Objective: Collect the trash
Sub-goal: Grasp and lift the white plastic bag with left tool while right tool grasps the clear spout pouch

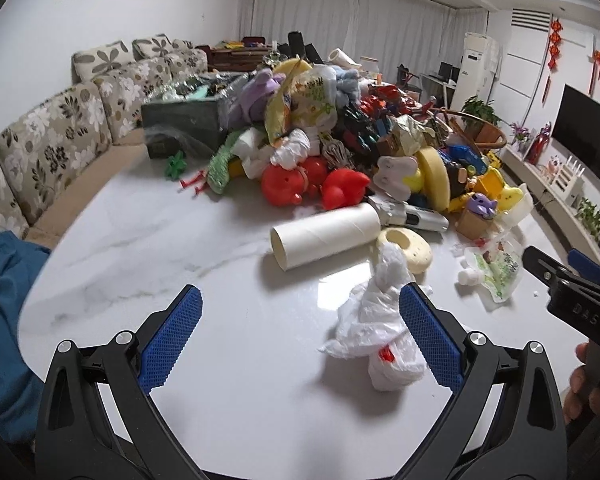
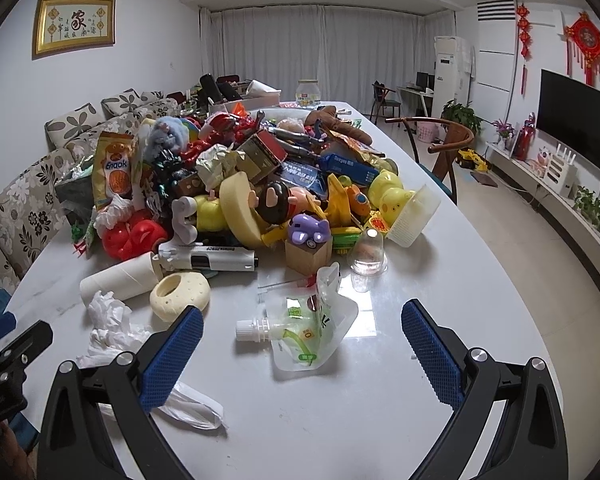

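Crumpled white plastic bag point(image 1: 374, 320) is seen lying on the white marble table point(image 1: 148, 248), close in front of the left gripper point(image 1: 300, 336), whose blue-padded fingers are spread wide; the bag rests against the inner face of its right-hand pad point(image 1: 428, 336), and nothing is gripped. A cardboard tube point(image 1: 326, 236) and a pale foam ring point(image 1: 410, 246) are found just beyond the bag, between it and the heaped toys and wrappers point(image 1: 340, 132) that crowd the far half of the table. An empty spouted drink pouch point(image 2: 312, 332) is laid flat between the widely parted fingers of the right gripper point(image 2: 302, 352), untouched. Behind the pouch an upturned clear cup point(image 2: 368, 254) and a wooden block point(image 2: 308, 256) are set. A flowered sofa point(image 1: 48, 140) is ranged along the table's left side.
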`<state>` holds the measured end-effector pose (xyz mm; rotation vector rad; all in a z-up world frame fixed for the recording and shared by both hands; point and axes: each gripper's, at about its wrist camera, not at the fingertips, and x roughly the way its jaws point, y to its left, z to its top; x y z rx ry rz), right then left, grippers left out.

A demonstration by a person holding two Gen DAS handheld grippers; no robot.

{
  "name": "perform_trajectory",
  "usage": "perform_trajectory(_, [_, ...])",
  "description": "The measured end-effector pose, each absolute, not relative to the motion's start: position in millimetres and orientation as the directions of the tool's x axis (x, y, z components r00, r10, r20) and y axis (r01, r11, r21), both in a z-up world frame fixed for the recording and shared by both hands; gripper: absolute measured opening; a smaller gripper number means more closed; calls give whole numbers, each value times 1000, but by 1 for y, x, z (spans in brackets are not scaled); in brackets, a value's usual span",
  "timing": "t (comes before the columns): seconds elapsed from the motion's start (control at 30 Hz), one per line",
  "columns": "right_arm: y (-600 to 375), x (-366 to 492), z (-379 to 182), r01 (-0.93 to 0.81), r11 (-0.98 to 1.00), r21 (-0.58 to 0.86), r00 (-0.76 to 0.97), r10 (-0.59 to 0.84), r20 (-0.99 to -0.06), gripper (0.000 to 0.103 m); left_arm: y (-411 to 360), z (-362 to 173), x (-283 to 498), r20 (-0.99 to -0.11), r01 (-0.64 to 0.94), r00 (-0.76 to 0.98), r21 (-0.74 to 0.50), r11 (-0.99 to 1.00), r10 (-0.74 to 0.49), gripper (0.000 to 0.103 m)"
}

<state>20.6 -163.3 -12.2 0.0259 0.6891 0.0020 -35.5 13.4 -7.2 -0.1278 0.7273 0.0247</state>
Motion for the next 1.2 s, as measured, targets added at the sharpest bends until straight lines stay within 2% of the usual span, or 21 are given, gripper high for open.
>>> perform_trajectory(0.17, [-170,19,-17,9,999,39,764,18,-644,98,9,-15,-37,-677,-57,735,-121,991,-40,96])
perform_trajectory(0.5, [-182,19,-25,22,999,38,752,9,-659,98,-8,-16,-40,-667,-46,745,-43,998,5,96])
perform_trajectory(0.83, [-194,28,-35,43,993,111,723,46,-689,98,-13,-22,-41,-665,-26,747,-49,998,-13,96])
perform_trajectory(1.2, [-187,33,-31,27,995,93,731,44,-680,98,-18,-25,-40,-673,-15,739,-52,999,-24,96])
